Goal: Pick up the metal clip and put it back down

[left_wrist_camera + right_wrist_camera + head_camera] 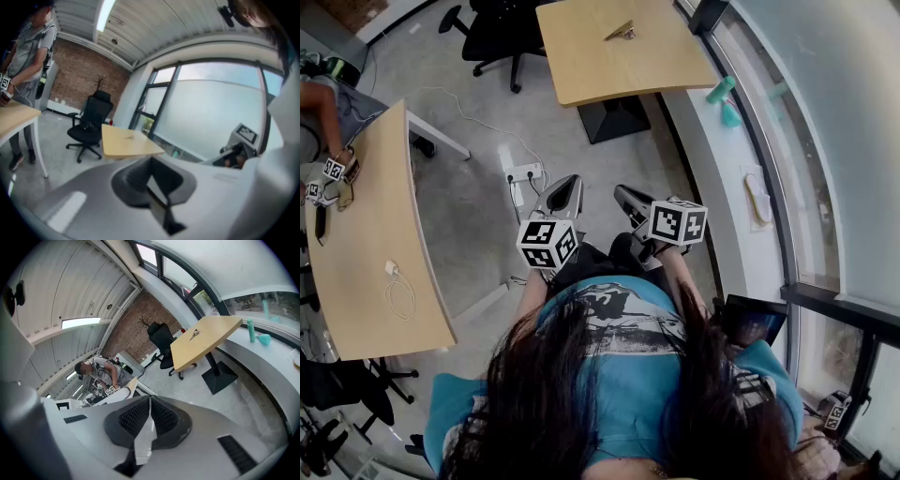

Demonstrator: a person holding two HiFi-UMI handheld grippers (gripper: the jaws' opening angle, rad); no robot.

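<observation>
1. The left gripper (151, 161) has its jaws pressed together with nothing between them. The right gripper (150, 401) is likewise closed and empty.
2. Both sit close to the person's body at the middle of the head view, tipped slightly down. I judge this a resting carry, since nothing is within reach.
3. The metal clip (621, 31) lies on the table (581, 66) at the top middle of the head view, well apart from both grippers. Bare wood surrounds it, so the jaws should have room on either side. The pick-up has not begun.
4. Open floor lies between the grippers and the table. A power strip (523, 173) and its cable lie on it, left of the straight path.
5. The table's near edge faces the person, unobstructed.
6. An office chair (492, 33) stands at the upper left beside the table.
7. A window sill with a teal bottle (720, 91) closes the right side.
8. A long desk (366, 234) bounds the left.
</observation>
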